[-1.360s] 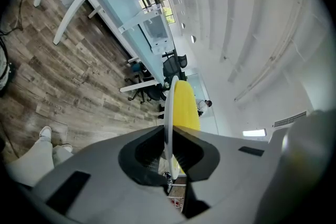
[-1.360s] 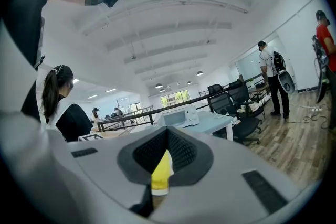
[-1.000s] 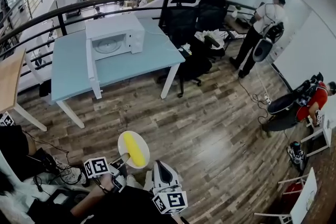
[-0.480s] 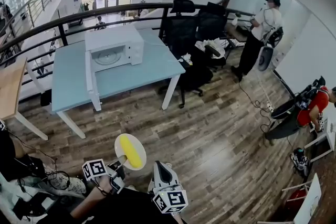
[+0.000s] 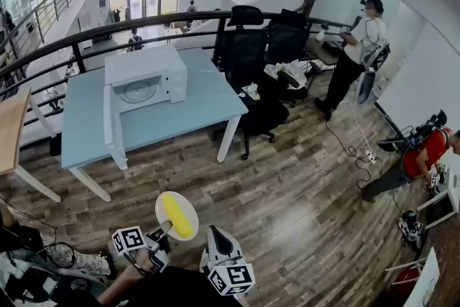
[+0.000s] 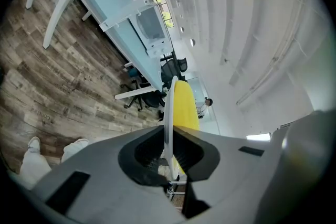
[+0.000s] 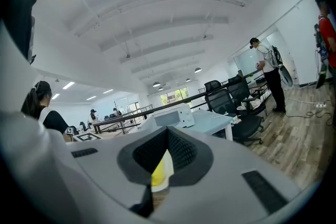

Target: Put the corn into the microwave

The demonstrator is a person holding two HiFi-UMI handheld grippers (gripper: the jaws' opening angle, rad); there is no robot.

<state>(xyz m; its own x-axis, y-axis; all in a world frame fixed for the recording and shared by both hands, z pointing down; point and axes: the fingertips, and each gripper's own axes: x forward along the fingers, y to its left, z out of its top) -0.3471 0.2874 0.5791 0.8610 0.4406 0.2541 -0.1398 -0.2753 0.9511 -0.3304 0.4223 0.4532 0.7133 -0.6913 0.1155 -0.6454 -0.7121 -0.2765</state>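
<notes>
Head view | left tool [image 5: 162, 232] pinching plate [image 5: 190, 211] with corn [image 5: 176, 216] | right tool [image 5: 215, 234] pressed together

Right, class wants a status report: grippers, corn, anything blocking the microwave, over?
Left gripper shut on plate rim, corn lying on it. Right gripper shut, empty. Microwave door open, across the floor; nothing in between.

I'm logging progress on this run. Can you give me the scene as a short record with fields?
corn: lying on white plate
left gripper: tongs shut on the plate's rim
right gripper: tongs together, holding nothing
microwave: on blue table, door open
stage: corn not yet inside; table is across the floor
</notes>
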